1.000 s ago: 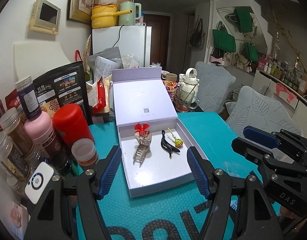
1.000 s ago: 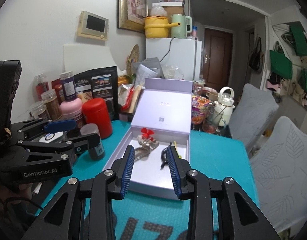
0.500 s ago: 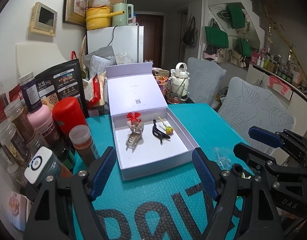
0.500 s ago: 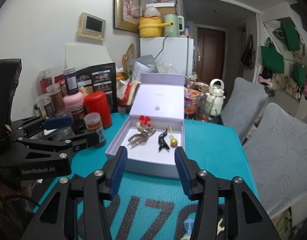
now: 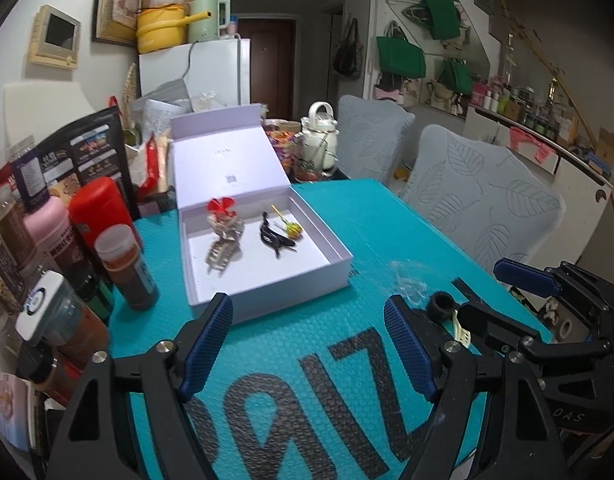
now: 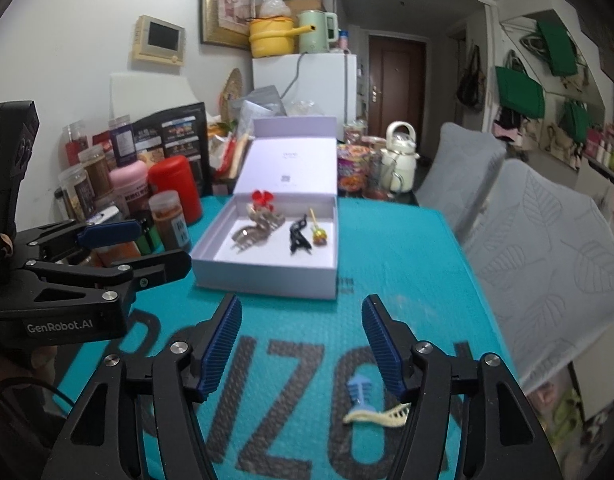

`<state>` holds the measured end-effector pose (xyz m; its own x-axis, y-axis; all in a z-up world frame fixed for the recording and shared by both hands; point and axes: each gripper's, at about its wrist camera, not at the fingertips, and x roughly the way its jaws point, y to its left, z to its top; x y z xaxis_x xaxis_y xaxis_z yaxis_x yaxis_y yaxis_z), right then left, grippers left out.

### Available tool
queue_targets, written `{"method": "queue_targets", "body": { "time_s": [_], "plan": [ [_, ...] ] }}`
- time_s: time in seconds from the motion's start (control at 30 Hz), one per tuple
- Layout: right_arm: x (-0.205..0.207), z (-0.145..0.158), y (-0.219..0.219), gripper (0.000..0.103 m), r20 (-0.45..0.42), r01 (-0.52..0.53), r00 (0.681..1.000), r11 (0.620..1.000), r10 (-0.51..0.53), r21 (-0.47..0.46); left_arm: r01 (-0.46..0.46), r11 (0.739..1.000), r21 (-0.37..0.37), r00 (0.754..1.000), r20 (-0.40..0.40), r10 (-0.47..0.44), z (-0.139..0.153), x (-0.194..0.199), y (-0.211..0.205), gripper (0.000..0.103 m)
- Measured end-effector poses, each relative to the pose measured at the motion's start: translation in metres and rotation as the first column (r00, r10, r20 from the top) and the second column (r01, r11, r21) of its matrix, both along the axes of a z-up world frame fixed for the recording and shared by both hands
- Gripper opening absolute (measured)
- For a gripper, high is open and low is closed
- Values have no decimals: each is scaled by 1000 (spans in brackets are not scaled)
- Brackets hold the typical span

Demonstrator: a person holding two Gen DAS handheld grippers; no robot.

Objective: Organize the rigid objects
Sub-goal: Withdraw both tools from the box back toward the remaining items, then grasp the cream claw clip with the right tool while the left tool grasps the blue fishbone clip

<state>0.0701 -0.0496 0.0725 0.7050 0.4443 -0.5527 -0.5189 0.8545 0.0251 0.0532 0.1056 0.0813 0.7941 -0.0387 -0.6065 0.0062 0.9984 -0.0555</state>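
Observation:
An open lilac box [image 5: 339, 268] [image 6: 267, 276] lies on the teal mat. In it are a clear claw clip [image 5: 223, 254] [image 6: 251, 234], a red flower clip [image 5: 221, 206] [image 6: 263, 197], a black clip [image 5: 273, 236] [image 6: 298, 234] and a small yellow pin [image 5: 293, 230] [image 6: 319, 236]. A blue fishbone clip [image 6: 359, 390] and a cream comb clip [image 6: 377, 416] [image 5: 463, 330] lie on the mat near my right gripper [image 6: 301, 344], which is open and empty. My left gripper [image 5: 307, 348] is open and empty, short of the box.
Jars and bottles [image 5: 123, 264] [image 6: 171, 220] crowd the left side of the teal mat [image 5: 307, 400]. A kettle [image 5: 321, 140] stands behind the box. Two grey chairs [image 5: 479, 208] [image 6: 547, 248] line the right edge. A small black ring [image 5: 441, 304] lies on the mat.
Both grippers have pulled back from the box toward the near edge. The right gripper's jaws have opened wider. The clips on the mat have come into view.

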Motion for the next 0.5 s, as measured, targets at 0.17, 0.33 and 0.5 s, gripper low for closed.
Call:
{"method": "queue_targets", "body": {
  "time_s": [0.17, 0.33, 0.5],
  "plan": [
    [0, -16, -12, 64, -38, 23, 999, 1000, -23, -7, 22, 1000, -4, 1000, -22, -22, -13, 4, -12, 78],
    [2, -32, -26, 68, -62, 50, 997, 999, -51, -17, 49, 999, -23, 998, -49, -50, -28, 7, -20, 78],
    [8, -46, -37, 69, -93, 85, 992, 996, -87, -28, 64, 997, -41, 995, -80, -67, -44, 13, -27, 78]
  ]
}}
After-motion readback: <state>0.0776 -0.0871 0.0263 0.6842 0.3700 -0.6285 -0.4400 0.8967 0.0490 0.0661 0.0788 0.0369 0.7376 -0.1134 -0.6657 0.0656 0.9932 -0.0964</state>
